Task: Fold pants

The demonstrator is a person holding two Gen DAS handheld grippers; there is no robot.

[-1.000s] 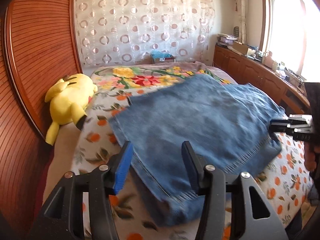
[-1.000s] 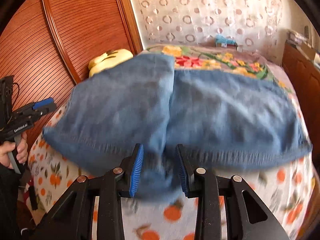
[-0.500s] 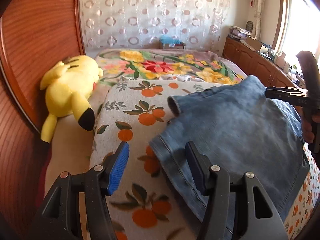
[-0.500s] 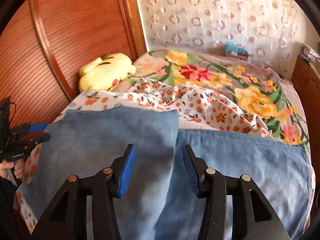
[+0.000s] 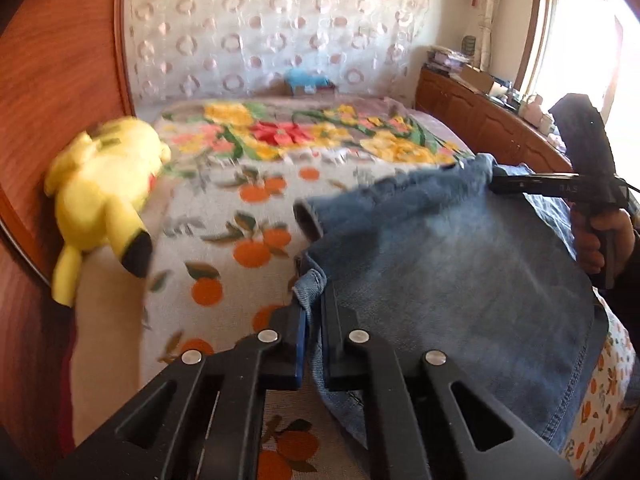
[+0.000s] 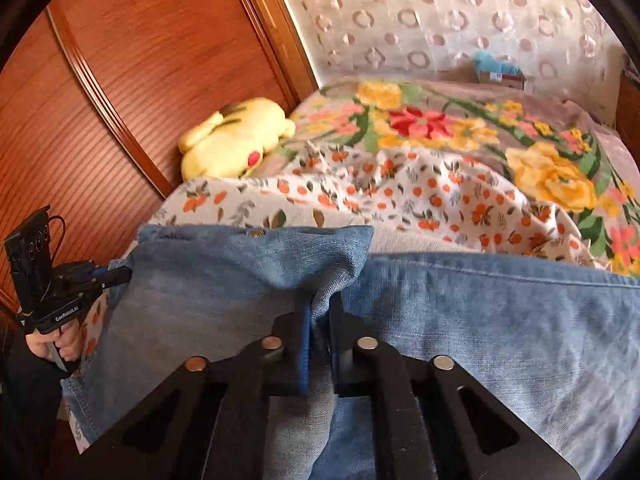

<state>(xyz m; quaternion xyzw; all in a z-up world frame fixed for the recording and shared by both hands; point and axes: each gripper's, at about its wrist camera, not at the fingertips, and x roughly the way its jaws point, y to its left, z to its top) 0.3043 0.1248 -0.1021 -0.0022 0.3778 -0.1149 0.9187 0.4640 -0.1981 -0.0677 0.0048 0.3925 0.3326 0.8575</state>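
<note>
Blue denim pants [image 5: 448, 280] lie on the near part of the bed, a folded part resting over the rest [image 6: 500, 320]. My left gripper [image 5: 314, 312] is shut on a bunched corner of the denim at its left edge. In the right wrist view the same left gripper [image 6: 120, 274] pinches the cloth's left corner, held by a hand. My right gripper [image 6: 320, 320] is shut on a raised pleat of denim at the fold's right corner. From the left wrist view, the right gripper [image 5: 494, 184] grips the far corner of the pants.
A yellow plush toy [image 5: 104, 188] lies against the reddish wooden panel [image 6: 140, 80] on the left. An orange-print sheet [image 5: 240, 240] and a floral blanket [image 6: 460, 128] cover the bed. A wooden cabinet [image 5: 488, 120] runs under the window on the right.
Both grippers have gone from open to shut on the denim. The pants now sit nearer, covering less of the bed, with more of the orange-print sheet showing.
</note>
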